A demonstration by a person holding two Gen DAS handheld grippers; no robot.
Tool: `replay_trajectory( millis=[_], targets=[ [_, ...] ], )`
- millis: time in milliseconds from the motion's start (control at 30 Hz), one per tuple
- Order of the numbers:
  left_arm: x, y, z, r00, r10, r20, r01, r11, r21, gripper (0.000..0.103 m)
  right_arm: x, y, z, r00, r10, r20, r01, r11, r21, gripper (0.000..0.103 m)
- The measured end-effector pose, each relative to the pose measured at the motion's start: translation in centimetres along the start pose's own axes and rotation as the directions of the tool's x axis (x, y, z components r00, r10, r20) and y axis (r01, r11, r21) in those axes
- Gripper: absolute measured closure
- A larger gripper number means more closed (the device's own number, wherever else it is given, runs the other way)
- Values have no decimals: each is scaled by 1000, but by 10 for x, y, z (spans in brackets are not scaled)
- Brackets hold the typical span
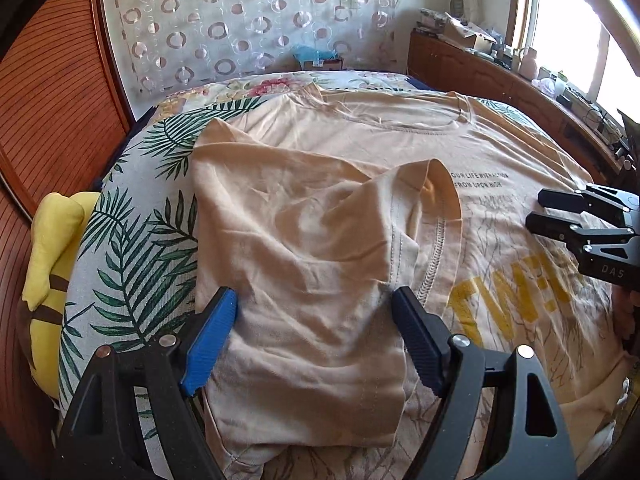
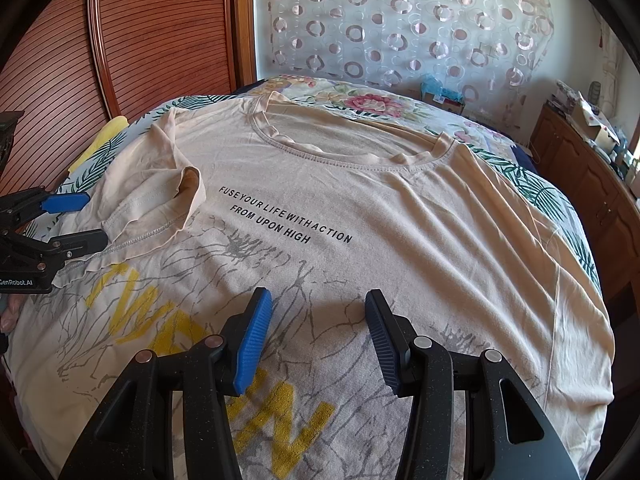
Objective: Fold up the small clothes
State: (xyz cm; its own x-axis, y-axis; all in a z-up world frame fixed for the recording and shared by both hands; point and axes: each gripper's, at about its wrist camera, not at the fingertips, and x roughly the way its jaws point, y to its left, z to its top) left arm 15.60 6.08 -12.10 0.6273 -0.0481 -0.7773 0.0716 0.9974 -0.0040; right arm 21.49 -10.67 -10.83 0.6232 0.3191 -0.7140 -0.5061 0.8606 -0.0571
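Beige T-shirt (image 2: 400,208) (sleeve (image 1: 304,248) folded inward)

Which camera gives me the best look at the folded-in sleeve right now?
The left wrist view: the folded-in sleeve fills the middle of the frame, just ahead of the open left gripper, with its cuff opening and stitched hem clear. The right wrist view shows it only small, near the left edge.

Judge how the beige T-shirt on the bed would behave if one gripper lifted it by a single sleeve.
The T-shirt looks thin and wrinkled, so it would probably drape limply. The folded-in sleeve already slumps in soft creases, so its fold would likely fall open. It seems light.
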Motion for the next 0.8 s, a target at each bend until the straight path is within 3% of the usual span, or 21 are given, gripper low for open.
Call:
replay_trajectory(
  millis=[67,267,367,600,800],
  targets=[
    [1,-2,-1,1000,-13,-8,13,1000,7,15,0,0,0,1000,0,0,0,1000,0,52],
    [2,-3,0,1000,-8,-11,8,1000,12,14,-3,-9,-1,1000,31,2,-31,999,22,52],
    [1,-3,0,1000,-8,-11,8,1000,12,14,-17,-24,-5,1000,8,29,-9,999,41,52],
    [2,-3,0,1000,-5,-12,5,1000,10,12,-73,-112,-29,992,-97,80,83,983,166,52],
    [4,0,-1,1000,6,-18,-6,1000,-3,8,-95,-195,-66,977,-213,28,198,942,272,52]
  ],
)
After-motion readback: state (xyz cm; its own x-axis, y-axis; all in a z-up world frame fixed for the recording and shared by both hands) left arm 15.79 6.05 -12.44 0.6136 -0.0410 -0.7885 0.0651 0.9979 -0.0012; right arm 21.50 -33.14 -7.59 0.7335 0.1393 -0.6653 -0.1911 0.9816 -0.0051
